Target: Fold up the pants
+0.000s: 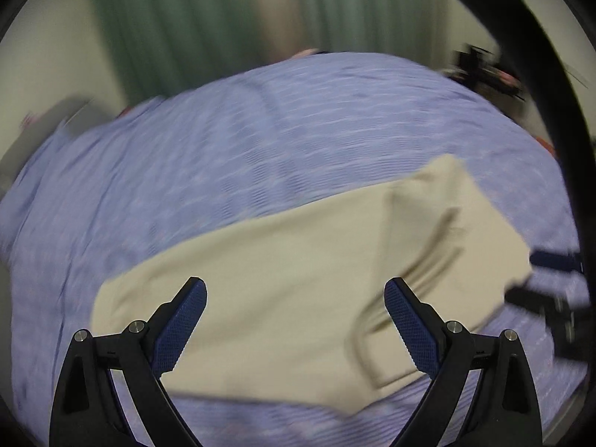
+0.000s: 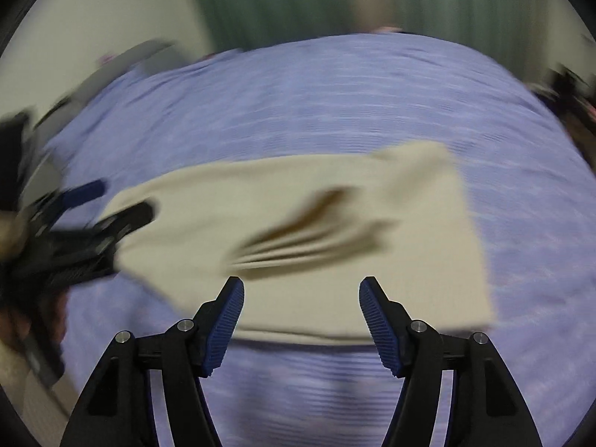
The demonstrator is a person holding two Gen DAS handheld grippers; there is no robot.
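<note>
Beige pants (image 1: 298,279) lie folded into a rough rectangle on a lavender bedspread (image 1: 223,156). My left gripper (image 1: 294,290) hangs above the near part of the pants, open, nothing between its fingers. In the right wrist view the same pants (image 2: 298,223) show creases in the middle. My right gripper (image 2: 301,290) stands open over their near edge, holding nothing. The left gripper (image 2: 111,208) shows blurred at the pants' left end, and the right gripper (image 1: 547,283) shows blurred at their right end. Both pictures are smeared by motion.
The bedspread (image 2: 335,111) covers a bed that fills most of both views. Green curtains (image 1: 223,18) hang behind it. Dark clutter (image 1: 484,70) sits at the bed's far right, and a grey object (image 2: 130,59) lies at the far left.
</note>
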